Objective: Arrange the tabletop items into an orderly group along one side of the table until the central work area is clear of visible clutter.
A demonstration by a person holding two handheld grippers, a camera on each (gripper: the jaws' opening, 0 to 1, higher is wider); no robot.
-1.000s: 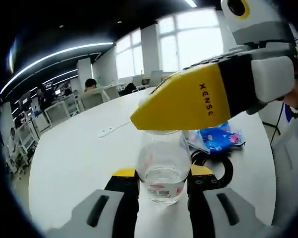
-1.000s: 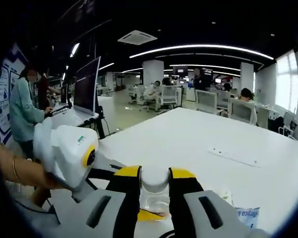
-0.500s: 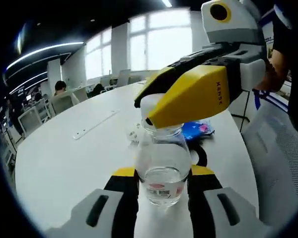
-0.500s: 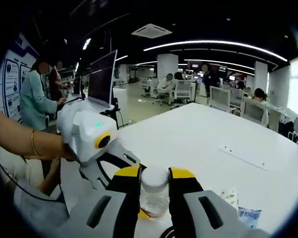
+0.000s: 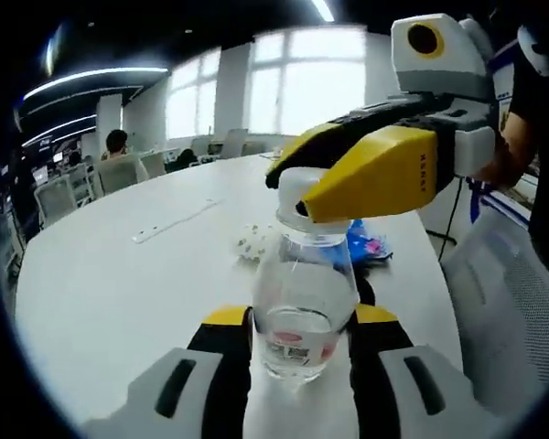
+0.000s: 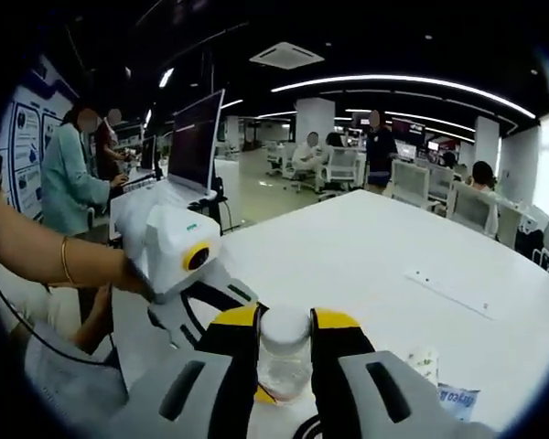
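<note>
Bottle stands pinched between left gripper jaws — right gripper clamps its white cap.

I see letters on the yellow jaw of the right gripper. They stand sideways and look like "XENSE", but they are small and I am not sure. The bottle has a red and white label, too blurry for me to read. The blue packet has white letters I cannot make out.
</note>
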